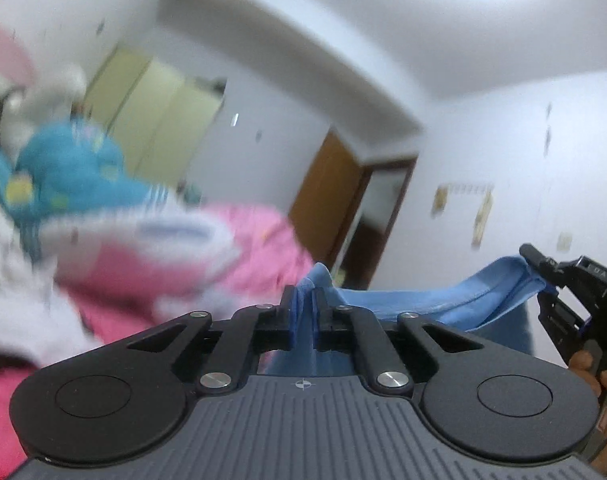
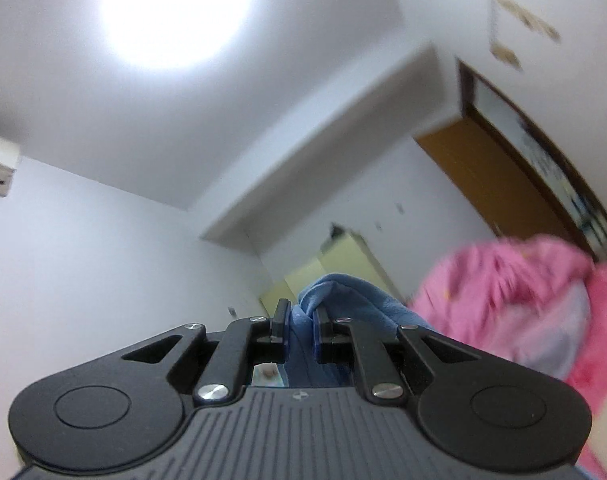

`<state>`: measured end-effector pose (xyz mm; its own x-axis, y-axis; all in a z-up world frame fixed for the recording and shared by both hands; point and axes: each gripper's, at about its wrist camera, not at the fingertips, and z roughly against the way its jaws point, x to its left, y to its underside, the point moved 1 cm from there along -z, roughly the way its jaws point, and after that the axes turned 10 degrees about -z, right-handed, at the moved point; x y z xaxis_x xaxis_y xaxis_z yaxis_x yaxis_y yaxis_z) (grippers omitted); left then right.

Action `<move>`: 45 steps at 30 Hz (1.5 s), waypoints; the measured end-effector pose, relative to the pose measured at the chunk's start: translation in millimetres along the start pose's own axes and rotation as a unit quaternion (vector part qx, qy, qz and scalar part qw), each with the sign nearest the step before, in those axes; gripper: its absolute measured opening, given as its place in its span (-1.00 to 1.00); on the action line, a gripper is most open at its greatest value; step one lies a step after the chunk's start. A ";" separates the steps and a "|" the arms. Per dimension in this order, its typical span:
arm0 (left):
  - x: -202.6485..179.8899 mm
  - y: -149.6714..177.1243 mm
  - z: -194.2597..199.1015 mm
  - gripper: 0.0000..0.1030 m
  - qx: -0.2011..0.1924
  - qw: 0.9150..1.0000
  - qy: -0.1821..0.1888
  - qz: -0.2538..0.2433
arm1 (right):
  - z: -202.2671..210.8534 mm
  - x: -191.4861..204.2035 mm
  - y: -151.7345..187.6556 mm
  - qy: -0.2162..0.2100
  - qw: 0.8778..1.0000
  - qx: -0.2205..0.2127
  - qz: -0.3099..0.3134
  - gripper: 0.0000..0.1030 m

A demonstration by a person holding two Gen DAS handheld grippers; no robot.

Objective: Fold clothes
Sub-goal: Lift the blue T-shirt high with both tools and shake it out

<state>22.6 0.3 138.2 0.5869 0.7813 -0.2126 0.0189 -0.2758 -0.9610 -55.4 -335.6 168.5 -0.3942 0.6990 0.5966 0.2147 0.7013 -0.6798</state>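
A light blue garment (image 1: 455, 300) is stretched in the air between my two grippers. My left gripper (image 1: 304, 300) is shut on one end of it; the cloth bunches above the fingertips. My right gripper (image 2: 302, 316) is shut on the other end (image 2: 343, 296). In the left wrist view the right gripper (image 1: 537, 268) shows at the far right, pinching the garment's corner, with a hand behind it. Both cameras tilt up toward the ceiling, so the rest of the garment hangs out of sight below.
A blurred heap of pink (image 1: 255, 248), turquoise (image 1: 75, 172) and white clothes (image 1: 15, 280) lies to the left. The pink heap (image 2: 515, 300) also shows at the right in the right wrist view. A brown door (image 1: 331, 196) and a cream wardrobe (image 1: 163, 120) stand behind.
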 end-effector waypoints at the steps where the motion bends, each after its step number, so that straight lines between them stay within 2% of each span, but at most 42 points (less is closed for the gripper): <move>1: -2.1 -14.0 8.2 -0.90 -0.023 1.000 -0.001 -0.006 | -0.5 16.2 -5.0 -0.007 1.000 -0.011 0.014 -0.79; 5: -9.5 -62.1 39.6 -0.89 -0.107 0.994 -0.007 -0.030 | 2.3 76.7 -18.7 -0.028 0.996 -0.050 0.065 -0.79; 8: -17.9 -86.8 55.2 -0.89 -0.142 0.989 -0.011 -0.047 | 9.0 107.1 -24.2 -0.034 0.993 -0.076 0.083 -0.79; 14: -28.3 -113.6 76.9 -0.89 -0.186 0.980 -0.031 -0.067 | 24.4 130.0 -28.7 -0.045 0.989 -0.109 0.092 -0.78; 17: -31.7 -118.7 74.4 -0.89 -0.186 0.980 -0.026 -0.070 | 26.0 131.4 -29.0 -0.048 0.988 -0.113 0.096 -0.78; 20: -29.1 -103.6 66.8 -0.81 -0.151 0.986 -0.012 -0.072 | 27.6 132.9 -29.3 -0.051 0.987 -0.117 0.099 -0.78; 21: -27.0 -89.5 64.6 -0.58 -0.129 0.989 -0.005 -0.067 | 28.8 131.5 -27.8 -0.047 0.987 -0.113 0.101 -0.78; 22: -24.8 -75.4 62.4 -0.14 -0.106 0.992 0.002 -0.061 | 30.1 130.0 -26.1 -0.043 0.988 -0.109 0.104 -0.78; 23: -22.7 -61.3 60.2 0.10 -0.084 0.995 0.009 -0.056 | 31.4 128.5 -24.4 -0.039 0.988 -0.105 0.106 -0.78; 24: -20.6 -47.2 58.0 0.49 -0.061 0.997 0.016 -0.050 | 31.7 124.0 -23.5 -0.031 0.989 -0.099 0.107 -0.78; 25: -18.4 -33.1 55.9 0.69 -0.039 0.998 0.023 -0.045 | 32.0 119.4 -22.7 -0.024 0.990 -0.093 0.108 -0.78; 26: -16.3 -19.0 53.7 0.75 -0.016 0.999 0.030 -0.039 | 32.2 114.7 -21.9 -0.016 0.990 -0.087 0.109 -0.78; 27: -16.6 -2.1 53.0 0.90 0.008 0.998 0.038 -0.039 | 32.5 110.0 -21.1 -0.009 0.991 -0.080 0.110 -0.78; 31: -29.6 61.8 50.9 0.96 0.099 0.990 0.083 -0.056 | 33.7 96.3 -17.1 0.020 0.991 -0.056 0.117 -0.78; 33: -39.8 88.0 46.5 0.96 0.144 0.981 0.119 -0.055 | 33.9 93.7 -13.1 0.031 0.990 -0.045 0.128 -0.78; 36: -61.0 116.7 39.0 0.96 0.188 0.963 0.177 -0.071 | 32.5 92.0 -7.2 0.047 0.988 -0.033 0.145 -0.78; 41: -95.1 153.1 22.2 0.96 0.210 0.941 0.238 -0.120 | 33.2 97.1 -4.7 0.068 0.984 -0.014 0.164 -0.78; 45: -106.3 173.2 6.4 0.94 0.220 0.930 0.263 -0.134 | 39.1 105.3 -4.7 0.082 0.981 -0.009 0.177 -0.78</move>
<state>-41.7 -126.9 -6.8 0.9257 0.3749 0.0504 -0.0428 0.2362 -0.9708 -132.8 -270.8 217.8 -0.1440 0.9116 0.3852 0.3293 0.4112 -0.8500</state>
